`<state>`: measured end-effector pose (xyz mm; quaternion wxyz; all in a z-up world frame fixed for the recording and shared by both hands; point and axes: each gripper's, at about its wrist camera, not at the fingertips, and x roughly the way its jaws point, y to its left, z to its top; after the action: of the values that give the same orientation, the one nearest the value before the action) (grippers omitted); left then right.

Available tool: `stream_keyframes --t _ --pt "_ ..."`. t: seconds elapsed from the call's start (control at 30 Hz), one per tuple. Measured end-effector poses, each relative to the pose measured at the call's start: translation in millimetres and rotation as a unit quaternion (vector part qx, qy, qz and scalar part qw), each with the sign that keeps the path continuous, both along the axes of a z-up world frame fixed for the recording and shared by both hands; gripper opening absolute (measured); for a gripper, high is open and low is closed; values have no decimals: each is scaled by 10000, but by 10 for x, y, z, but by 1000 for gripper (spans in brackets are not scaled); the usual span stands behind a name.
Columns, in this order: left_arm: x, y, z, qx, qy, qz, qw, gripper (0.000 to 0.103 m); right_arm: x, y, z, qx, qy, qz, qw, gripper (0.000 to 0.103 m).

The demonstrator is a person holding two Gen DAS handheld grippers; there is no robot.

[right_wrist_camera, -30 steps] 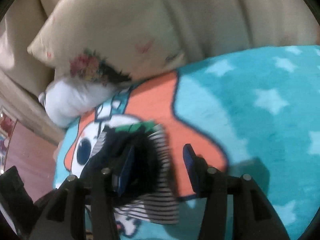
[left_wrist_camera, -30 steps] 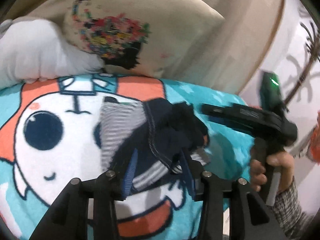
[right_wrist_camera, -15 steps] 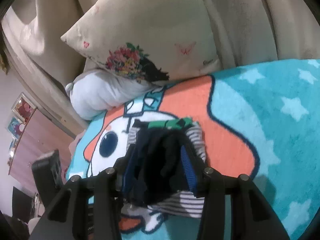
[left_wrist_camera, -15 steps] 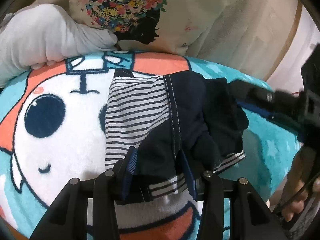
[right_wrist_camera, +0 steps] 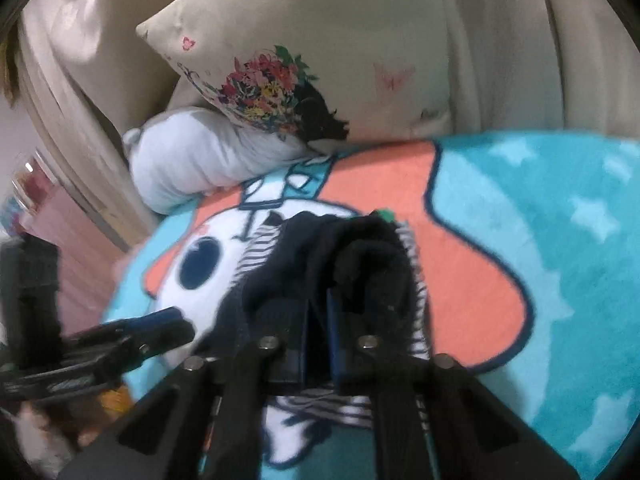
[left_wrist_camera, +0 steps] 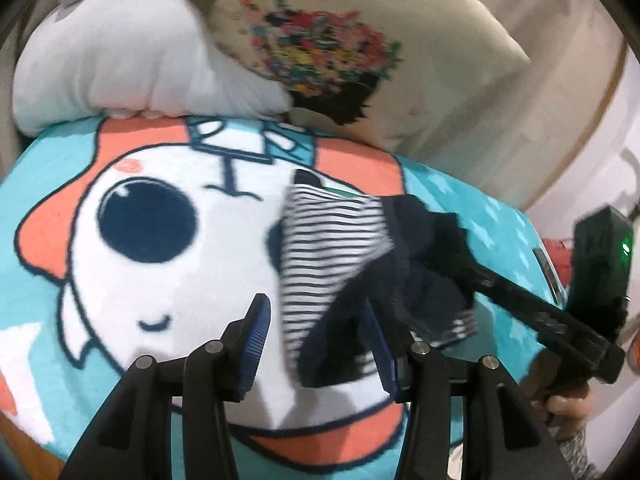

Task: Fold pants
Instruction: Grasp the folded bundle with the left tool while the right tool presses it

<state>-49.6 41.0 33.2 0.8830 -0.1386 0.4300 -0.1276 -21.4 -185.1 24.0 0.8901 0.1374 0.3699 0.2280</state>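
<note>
The pants [left_wrist_camera: 340, 264], dark navy with a striped white lining, lie bunched on the cartoon blanket [left_wrist_camera: 132, 280]. My left gripper [left_wrist_camera: 316, 344] is open, its blue pads apart, with a fold of the pants hanging between them. My right gripper [right_wrist_camera: 316, 328] is shut on the dark fabric of the pants [right_wrist_camera: 352, 264] and lifts it a little off the blanket [right_wrist_camera: 520, 240]. In the left wrist view the right gripper [left_wrist_camera: 472, 268] reaches into the pants from the right. In the right wrist view the left gripper [right_wrist_camera: 160, 328] shows at the lower left.
A floral cream pillow [left_wrist_camera: 360, 60] and a white plush cushion [left_wrist_camera: 120, 72] rest against the beige sofa back behind the blanket. The blanket's edge drops off at the lower left [left_wrist_camera: 24, 432]. A pink wall and furniture [right_wrist_camera: 48, 216] stand to the left.
My left gripper has opened and let go of the pants. My right gripper has closed on the dark fabric and pulled it up and back.
</note>
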Motion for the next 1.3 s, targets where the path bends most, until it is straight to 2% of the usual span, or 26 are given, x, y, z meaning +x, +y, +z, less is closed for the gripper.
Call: stream_keyframes --t 0.07,0.17,0.33,0.47,0.57,0.6,0.67,0.73,0.8,0.83,0.87,0.97,1.07,1.1,1.13,1.17,1.23,1.27,1.3 --pt "38 56 -24 -24 53 101 9999 51 -44 -111 51 97 -70 -39 9999 8" --pt "113 52 -70 69 70 176 9998 51 -96 -265 64 -103 -66 -287 9995 7" --pt "213 -173 -200 92 140 -48 9998 51 23 -361 -153 -1 386 -422 9984 8" --pt "219 -467 -431 807 368 -219 9958 55 30 -352 -193 26 370 -423 9984 9" --pt "122 -577 -419 1389 114 -329 9897 60 20 -393 -234 20 424 -373 9984 12" --pt "92 -588 -379 1509 80 -403 9877 60 5 -416 -223 -8 438 -372 9983 16" --pt "17 -539 -245 1388 -89 -651 9881 60 -28 -461 -153 -98 408 -447 9981 33" --pt "11 -431 -126 1133 -206 -708 9908 62 -87 -542 -43 -105 180 -662 9976 59" --pt "114 -284 -49 795 -199 -563 9950 70 -75 -604 15 91 19 -697 9975 72" --pt "199 -204 -33 562 -159 -451 9973 70 -26 -622 12 229 64 -663 9975 73" --pt "301 -125 -43 322 -123 -360 9988 71 51 -618 -20 360 180 -568 9976 73" --pt "600 -10 -173 -41 101 -223 9997 72 300 -546 -178 495 576 -293 9967 74" --pt "845 -69 -388 -589 518 -583 9952 73 545 -519 -396 712 952 -245 9926 74" --pt "883 -106 -432 -716 548 -627 9939 75 577 -523 -411 875 796 -205 9928 73" --pt "885 -159 -408 -685 364 -634 9950 75 604 -502 -423 901 840 -115 9923 57" --pt "889 -210 -413 -676 404 -727 9942 73 632 -475 -445 988 924 4 9908 45" --pt "890 -263 -390 -699 375 -775 9938 60 646 -454 -476 1121 1074 26 9879 35" --pt "895 -268 -380 -773 400 -829 9928 46 638 -440 -455 1083 1051 46 9885 32" --pt "901 -259 -353 -778 412 -796 9929 44 629 -430 -422 1124 1039 78 9882 30"
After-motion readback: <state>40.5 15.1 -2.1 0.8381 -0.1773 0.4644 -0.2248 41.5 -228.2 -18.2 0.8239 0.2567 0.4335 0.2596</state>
